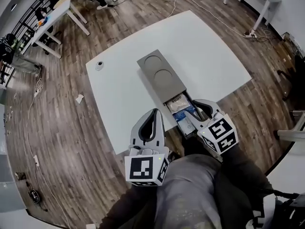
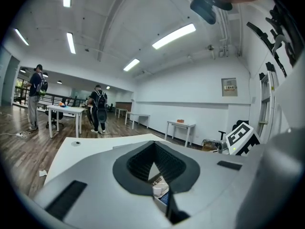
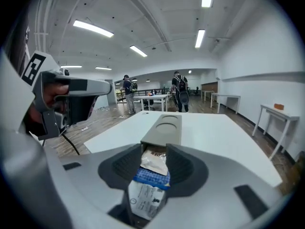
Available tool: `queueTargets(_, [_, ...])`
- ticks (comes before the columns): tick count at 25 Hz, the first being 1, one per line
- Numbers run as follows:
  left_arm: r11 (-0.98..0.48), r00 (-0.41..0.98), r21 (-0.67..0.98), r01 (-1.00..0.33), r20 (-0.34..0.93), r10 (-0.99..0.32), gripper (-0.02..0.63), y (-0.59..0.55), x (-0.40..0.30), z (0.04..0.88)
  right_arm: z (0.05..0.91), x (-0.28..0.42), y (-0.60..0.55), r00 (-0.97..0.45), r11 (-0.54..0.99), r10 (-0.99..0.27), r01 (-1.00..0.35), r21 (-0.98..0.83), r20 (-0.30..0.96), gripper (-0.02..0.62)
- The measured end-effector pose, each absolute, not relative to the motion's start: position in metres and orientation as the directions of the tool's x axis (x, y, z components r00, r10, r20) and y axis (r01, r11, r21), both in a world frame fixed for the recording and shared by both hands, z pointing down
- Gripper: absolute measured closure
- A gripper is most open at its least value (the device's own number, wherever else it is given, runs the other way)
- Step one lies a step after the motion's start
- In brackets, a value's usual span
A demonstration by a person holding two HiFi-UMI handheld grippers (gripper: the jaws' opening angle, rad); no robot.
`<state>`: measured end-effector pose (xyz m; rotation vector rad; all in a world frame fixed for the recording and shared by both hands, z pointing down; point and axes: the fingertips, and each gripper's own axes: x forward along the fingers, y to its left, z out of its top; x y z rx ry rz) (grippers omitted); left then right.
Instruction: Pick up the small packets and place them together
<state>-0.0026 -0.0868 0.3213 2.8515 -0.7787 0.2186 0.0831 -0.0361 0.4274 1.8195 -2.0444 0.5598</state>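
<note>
while the left gripper (image 2: 155, 166) sat with jaws pressed together, the down-tilted right gripper (image 3: 153, 150) pinched a crinkled white-and-blue packet (image 3: 148, 194).

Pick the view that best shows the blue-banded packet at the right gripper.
The right gripper view: the blue-banded packet sits large between the right gripper's jaws, gripped. The head view shows it small at the grey box's end; the left gripper view, only a sliver of packets.

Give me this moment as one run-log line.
left gripper: shut, empty | right gripper: shut on blue-banded packet | grey box: near end open, more packets inside
</note>
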Motion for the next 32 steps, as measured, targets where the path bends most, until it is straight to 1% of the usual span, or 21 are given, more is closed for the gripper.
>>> queueTargets(4, [-0.826, 0.831, 0.15, -0.544, 0.233, -0.505, 0.612, -0.106, 0.007, 0.336, 0.447, 0.09, -0.053, -0.142, 0.147, -0.817, -0.988, -0.035, 0.559, 0.442])
queueTargets(8, [-0.802, 0.809, 0.173, -0.571, 0.286, -0.514, 0.612, -0.119, 0.017, 0.354, 0.474, 0.085, -0.063, -0.172, 0.265, -0.741, -0.963, 0.047, 0.649, 0.419])
queueTargets(13, [-0.786, 0.793, 0.191, -0.589, 0.328, -0.514, 0.612, -0.135, 0.027, 0.371, 0.502, 0.071, -0.078, -0.207, 0.403, -0.649, -0.91, 0.099, 0.732, 0.396])
queueTargets(18, [-0.755, 0.765, 0.205, -0.623, 0.358, -0.535, 0.612, -0.146, 0.026, 0.382, 0.509, 0.071, -0.074, -0.239, 0.472, -0.568, -0.878, 0.074, 0.787, 0.393])
queueTargets(19, [-0.751, 0.763, 0.207, -0.627, 0.361, -0.537, 0.612, -0.148, 0.026, 0.385, 0.511, 0.069, -0.073, -0.245, 0.486, -0.552, -0.871, 0.069, 0.797, 0.381])
queueTargets(20, [-0.749, 0.761, 0.21, -0.629, 0.364, -0.537, 0.612, -0.151, 0.024, 0.388, 0.514, 0.067, -0.073, -0.241, 0.501, -0.538, -0.862, 0.077, 0.807, 0.364])
queueTargets(24, [-0.742, 0.758, 0.218, -0.634, 0.367, -0.54, 0.612, -0.155, 0.022, 0.388, 0.52, 0.064, -0.074, -0.183, 0.535, -0.52, -0.831, 0.151, 0.834, 0.364])
queueTargets(25, [-0.742, 0.758, 0.216, -0.635, 0.362, -0.543, 0.612, -0.155, 0.022, 0.387, 0.521, 0.065, -0.074, -0.172, 0.538, -0.519, -0.827, 0.164, 0.837, 0.367])
queueTargets(26, [-0.741, 0.757, 0.214, -0.636, 0.358, -0.547, 0.612, -0.154, 0.021, 0.387, 0.521, 0.066, -0.075, -0.163, 0.541, -0.52, -0.823, 0.175, 0.838, 0.384])
queueTargets(27, [-0.74, 0.756, 0.211, -0.638, 0.356, -0.55, 0.612, -0.154, 0.02, 0.386, 0.521, 0.067, -0.075, -0.155, 0.542, -0.524, -0.819, 0.188, 0.837, 0.408])
queueTargets(28, [-0.739, 0.754, 0.208, -0.64, 0.355, -0.553, 0.612, -0.154, 0.018, 0.386, 0.521, 0.067, -0.076, -0.149, 0.543, -0.531, -0.815, 0.2, 0.834, 0.449])
queueTargets(32, [-0.739, 0.75, 0.196, -0.645, 0.349, -0.562, 0.612, -0.15, 0.01, 0.381, 0.518, 0.064, -0.076, -0.133, 0.531, -0.56, -0.816, 0.23, 0.818, 0.507])
